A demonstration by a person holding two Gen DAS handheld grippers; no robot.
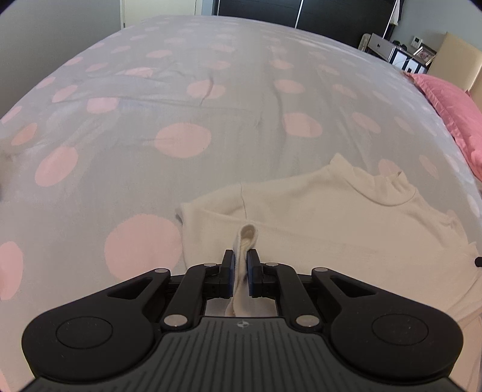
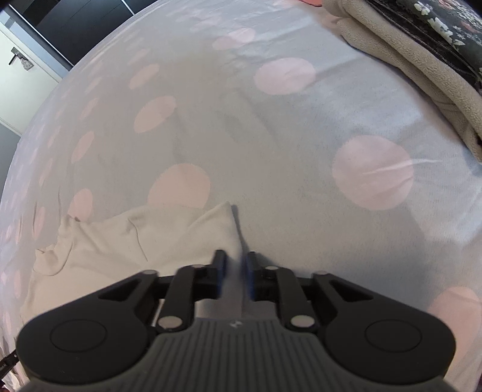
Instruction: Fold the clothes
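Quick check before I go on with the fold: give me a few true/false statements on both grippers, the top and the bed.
1. The left gripper pinches a fold of the cream top. True.
2. The top lies on a plain white sheet. False: the bedspread is grey with pink dots.
3. The right gripper has cream cloth between its jaws. True.
4. A pink pillow lies at the bed's edge in the left wrist view. True.
5. The folded beige blanket covers the top. False: it lies apart, further up the bed.

Home bedroom, polka-dot bedspread [image 1: 211, 90], pink pillow [image 1: 452, 105], dark wardrobe [image 1: 301, 12]
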